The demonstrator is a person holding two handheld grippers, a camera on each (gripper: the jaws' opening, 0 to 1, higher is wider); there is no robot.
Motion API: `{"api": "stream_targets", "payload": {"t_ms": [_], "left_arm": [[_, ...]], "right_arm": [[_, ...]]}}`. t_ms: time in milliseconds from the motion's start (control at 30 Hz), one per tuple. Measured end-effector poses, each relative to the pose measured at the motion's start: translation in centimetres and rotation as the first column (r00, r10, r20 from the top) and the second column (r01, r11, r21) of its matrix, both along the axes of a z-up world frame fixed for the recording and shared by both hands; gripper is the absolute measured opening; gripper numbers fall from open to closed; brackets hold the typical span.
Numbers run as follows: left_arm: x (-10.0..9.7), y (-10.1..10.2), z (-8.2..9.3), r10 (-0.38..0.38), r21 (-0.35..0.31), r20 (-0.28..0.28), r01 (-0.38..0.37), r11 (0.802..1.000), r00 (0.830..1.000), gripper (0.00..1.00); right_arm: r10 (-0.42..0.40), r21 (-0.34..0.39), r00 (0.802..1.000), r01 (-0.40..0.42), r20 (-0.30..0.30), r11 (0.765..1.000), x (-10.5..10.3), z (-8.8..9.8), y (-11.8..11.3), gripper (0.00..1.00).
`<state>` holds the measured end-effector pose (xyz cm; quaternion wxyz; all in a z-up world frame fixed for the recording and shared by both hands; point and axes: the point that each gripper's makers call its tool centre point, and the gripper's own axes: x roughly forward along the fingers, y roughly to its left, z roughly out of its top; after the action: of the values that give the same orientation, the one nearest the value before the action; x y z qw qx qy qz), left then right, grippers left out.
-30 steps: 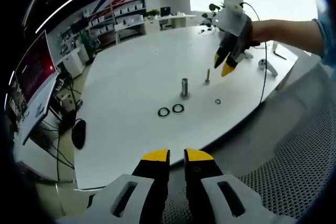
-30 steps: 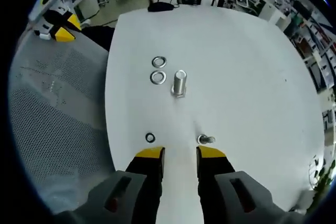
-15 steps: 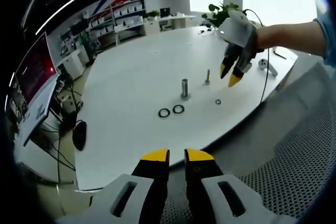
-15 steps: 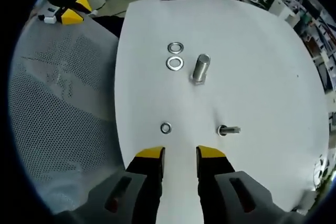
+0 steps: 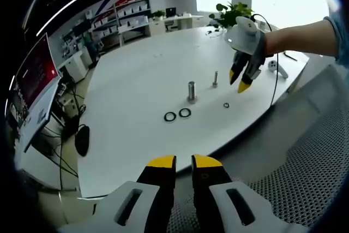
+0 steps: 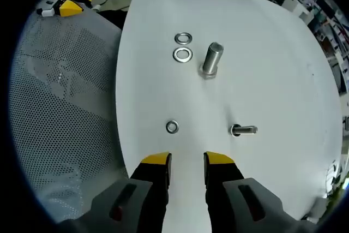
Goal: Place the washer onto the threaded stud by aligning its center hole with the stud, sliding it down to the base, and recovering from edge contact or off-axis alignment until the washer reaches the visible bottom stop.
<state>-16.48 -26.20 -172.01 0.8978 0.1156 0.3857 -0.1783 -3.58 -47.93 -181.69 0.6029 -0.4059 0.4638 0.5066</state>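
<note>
While nothing is yet gripped, the right claw [image 6: 187, 159] is held low over the near edge of the desk [image 6: 272, 36], its yellow-tipped jaws parted only narrowly and empty, with the small washer [image 6: 172, 127] lying flat on the desk just ahead of its left jaw — a placing that, it may be judged, suits a pick from above before any threading is tried. The small threaded stud [image 6: 244, 130] stands on its base just beside the washer along that same edge; its long axis is set upright off the desk, though in the right gripper view it is foreshortened and seems to lean away to the side. Further in from the edge, a thicker cylindrical post [image 6: 211, 60] is stood upright too, with two larger washers [image 6: 182, 47] laid flat and touching one another next to it. The washer's hole is turned upward, parallel with the stud's axis, so only a lift and a sideways shift would seem to be called for. The left claw [image 5: 184, 163] is kept well back off the desk — narrowly parted, holding nothing — apparently to leave the work to the other.
</note>
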Motion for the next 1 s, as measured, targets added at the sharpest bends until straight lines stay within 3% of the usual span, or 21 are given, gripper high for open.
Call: {"api": "stream_targets", "payload": {"t_ms": [533, 1000], "left_arm": [[0.0, 0.1, 0.0, 0.008, -0.001, 0.004, -0.008, 1.000, 1.000, 0.09], [0.0, 0.1, 0.0, 0.008, -0.002, 0.005, -0.008, 1.000, 1.000, 0.09]], "right_arm": [[0.012, 0.004, 1.000, -0.011, -0.018, 1.000, 0.2, -0.7, 1.9, 0.26], [0.073, -0.019, 0.996, -0.074, -0.057, 0.997, -1.6, -2.3, 2.7, 0.26]]}}
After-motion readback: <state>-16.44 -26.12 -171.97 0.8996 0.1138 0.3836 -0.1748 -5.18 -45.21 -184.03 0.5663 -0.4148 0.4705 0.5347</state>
